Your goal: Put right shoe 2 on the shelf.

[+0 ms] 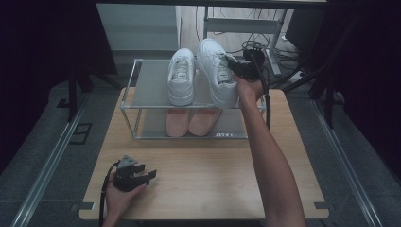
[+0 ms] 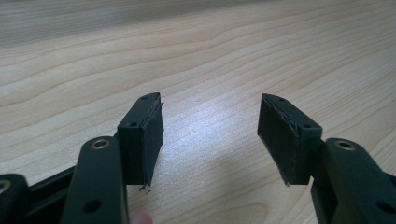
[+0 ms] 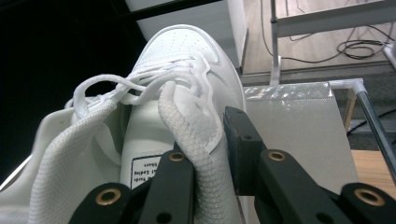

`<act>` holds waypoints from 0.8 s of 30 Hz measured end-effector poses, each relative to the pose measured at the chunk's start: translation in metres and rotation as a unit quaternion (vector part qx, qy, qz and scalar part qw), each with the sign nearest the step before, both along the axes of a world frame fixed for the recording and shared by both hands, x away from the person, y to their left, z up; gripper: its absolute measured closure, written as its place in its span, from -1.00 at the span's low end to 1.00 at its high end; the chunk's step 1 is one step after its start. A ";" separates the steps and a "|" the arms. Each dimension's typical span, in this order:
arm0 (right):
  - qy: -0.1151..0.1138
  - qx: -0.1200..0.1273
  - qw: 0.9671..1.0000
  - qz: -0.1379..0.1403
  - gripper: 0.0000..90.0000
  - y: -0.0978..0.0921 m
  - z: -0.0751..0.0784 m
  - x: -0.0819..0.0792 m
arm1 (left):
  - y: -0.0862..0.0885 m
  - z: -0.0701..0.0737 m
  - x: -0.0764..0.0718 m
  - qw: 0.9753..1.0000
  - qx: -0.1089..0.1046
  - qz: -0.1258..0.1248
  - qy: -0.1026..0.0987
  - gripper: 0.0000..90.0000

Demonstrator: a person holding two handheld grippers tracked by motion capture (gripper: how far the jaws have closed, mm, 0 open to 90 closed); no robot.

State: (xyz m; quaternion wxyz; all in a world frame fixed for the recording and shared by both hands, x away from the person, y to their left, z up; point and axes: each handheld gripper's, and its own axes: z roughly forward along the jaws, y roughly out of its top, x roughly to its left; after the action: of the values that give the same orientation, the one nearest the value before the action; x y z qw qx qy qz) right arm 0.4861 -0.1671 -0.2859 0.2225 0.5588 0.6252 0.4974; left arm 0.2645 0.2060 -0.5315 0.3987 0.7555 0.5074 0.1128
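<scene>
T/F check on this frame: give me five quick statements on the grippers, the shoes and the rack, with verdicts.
1. The right gripper is shut on the collar of the right white shoe. True.
2. The left gripper holds a shoe. False: its jaws are open over the bare wooden table.
3. Both white shoes, the left white shoe included, are on the rack's top shelf. True.
4. The lower shelf is bare. False: a pair of pink shoes lies there.
5. The gripped shoe has no laces. False: white laces show in the right gripper view.
</scene>
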 end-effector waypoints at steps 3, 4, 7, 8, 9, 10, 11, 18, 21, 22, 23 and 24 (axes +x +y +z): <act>0.012 -0.001 1.000 -0.011 0.79 0.005 -0.003 0.009 | 0.000 0.000 0.000 1.000 -0.003 0.001 0.001 -0.09; 0.016 -0.002 1.000 -0.014 0.79 0.007 -0.004 0.012 | 0.000 0.000 0.000 1.000 -0.004 0.001 0.002 -0.09; 0.026 -0.004 0.999 -0.025 0.79 0.011 -0.006 0.021 | 0.000 0.000 -0.001 1.000 -0.005 0.002 0.001 -0.09; 0.030 -0.005 0.999 -0.031 0.79 0.013 -0.007 0.024 | 0.000 0.001 -0.001 1.000 -0.005 0.002 0.001 -0.09; 0.034 -0.006 0.999 -0.036 0.78 0.014 -0.008 0.027 | 0.001 0.001 0.000 1.000 -0.004 0.001 0.000 -0.09; 0.038 -0.008 0.998 -0.042 0.78 0.015 -0.009 0.030 | 0.001 0.001 0.000 1.000 -0.005 0.001 -0.001 -0.09; 0.042 -0.010 0.998 -0.047 0.78 0.017 -0.010 0.034 | 0.001 0.001 0.000 1.000 -0.005 0.002 0.000 -0.09; 0.061 -0.017 0.996 -0.057 0.75 0.028 -0.014 0.049 | 0.003 0.000 0.001 1.000 -0.005 0.004 0.001 -0.09; 0.071 -0.019 0.996 -0.058 0.73 0.032 -0.018 0.053 | 0.003 0.000 0.000 1.000 -0.007 0.004 0.002 -0.09; 0.072 -0.022 0.995 -0.057 0.71 0.034 -0.020 0.054 | 0.004 0.000 0.000 1.000 -0.005 0.003 0.000 -0.09; 0.075 -0.025 0.995 -0.056 0.67 0.036 -0.022 0.055 | 0.003 0.000 0.000 1.000 -0.006 0.003 0.001 -0.09; 0.081 -0.028 0.995 -0.051 0.63 0.037 -0.024 0.056 | 0.003 0.000 0.000 1.000 -0.005 0.002 0.000 -0.09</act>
State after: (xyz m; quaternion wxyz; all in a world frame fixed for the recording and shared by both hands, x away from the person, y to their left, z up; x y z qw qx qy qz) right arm 0.5422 -0.1300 -0.3098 0.2119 0.6218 0.6254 0.4212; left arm 0.2647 0.2095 -0.5312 0.4020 0.7525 0.5098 0.1109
